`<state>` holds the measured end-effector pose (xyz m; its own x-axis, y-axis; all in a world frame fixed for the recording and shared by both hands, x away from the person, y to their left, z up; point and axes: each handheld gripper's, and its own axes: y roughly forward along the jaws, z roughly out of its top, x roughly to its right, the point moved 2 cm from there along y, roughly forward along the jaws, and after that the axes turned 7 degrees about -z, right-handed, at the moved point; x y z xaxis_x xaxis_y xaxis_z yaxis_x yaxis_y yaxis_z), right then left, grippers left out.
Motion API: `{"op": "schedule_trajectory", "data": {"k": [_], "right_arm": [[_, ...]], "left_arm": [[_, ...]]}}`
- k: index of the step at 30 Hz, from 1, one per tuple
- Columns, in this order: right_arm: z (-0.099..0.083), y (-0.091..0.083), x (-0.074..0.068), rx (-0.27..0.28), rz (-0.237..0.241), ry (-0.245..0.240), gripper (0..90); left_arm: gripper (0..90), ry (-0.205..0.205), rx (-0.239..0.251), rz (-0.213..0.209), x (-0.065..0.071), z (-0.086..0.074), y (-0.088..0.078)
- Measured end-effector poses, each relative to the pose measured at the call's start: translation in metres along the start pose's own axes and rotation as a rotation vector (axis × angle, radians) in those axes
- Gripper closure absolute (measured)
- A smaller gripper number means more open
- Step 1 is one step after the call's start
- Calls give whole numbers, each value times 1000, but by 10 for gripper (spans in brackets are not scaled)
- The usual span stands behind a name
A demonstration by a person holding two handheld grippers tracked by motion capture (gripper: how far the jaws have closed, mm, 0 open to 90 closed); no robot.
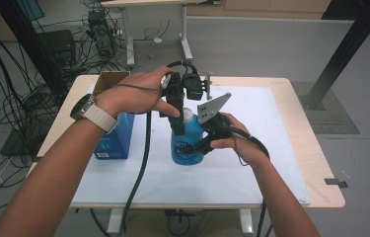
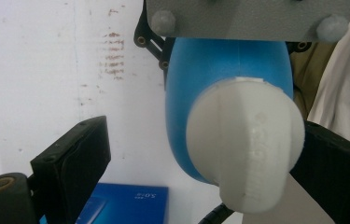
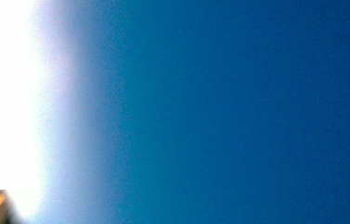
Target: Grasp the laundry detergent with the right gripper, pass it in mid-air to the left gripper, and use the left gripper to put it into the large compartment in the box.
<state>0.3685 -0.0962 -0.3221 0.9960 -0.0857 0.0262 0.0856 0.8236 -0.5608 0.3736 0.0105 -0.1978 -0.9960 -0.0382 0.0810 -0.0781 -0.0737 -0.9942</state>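
Standing upright on the white sheet of the bench [image 1: 281,143], a blue bottle [image 1: 186,147] with a white cap [image 2: 246,149] sits between both tongs. From the high view, the right tongs [image 1: 195,147] come in from the bottle's right side and are clamped on its blue body, as closed as they get around it; the right gripper view, pressed close, is a blur of blue. The left tongs [image 1: 176,118] hang over the bottle from above, pointing down at its top. In the left gripper view their jaws stand apart, one well off to the cap's left with bare bench between, the other just beside the cap on its right; whether that one touches it I cannot tell. They grip nothing. Left of the left tongs, a blue box [image 1: 116,138] stands on the bench, apart from the bottle, with an open cardboard box [image 1: 109,81] behind it.
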Motion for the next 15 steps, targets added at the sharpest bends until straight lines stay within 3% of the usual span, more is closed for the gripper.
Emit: {"op": "schedule_trajectory", "data": {"k": [15], "right_arm": [[1,0,-1,-1,2,0,437]], "left_arm": [[89,4,6,-1,0,1,0]]}}
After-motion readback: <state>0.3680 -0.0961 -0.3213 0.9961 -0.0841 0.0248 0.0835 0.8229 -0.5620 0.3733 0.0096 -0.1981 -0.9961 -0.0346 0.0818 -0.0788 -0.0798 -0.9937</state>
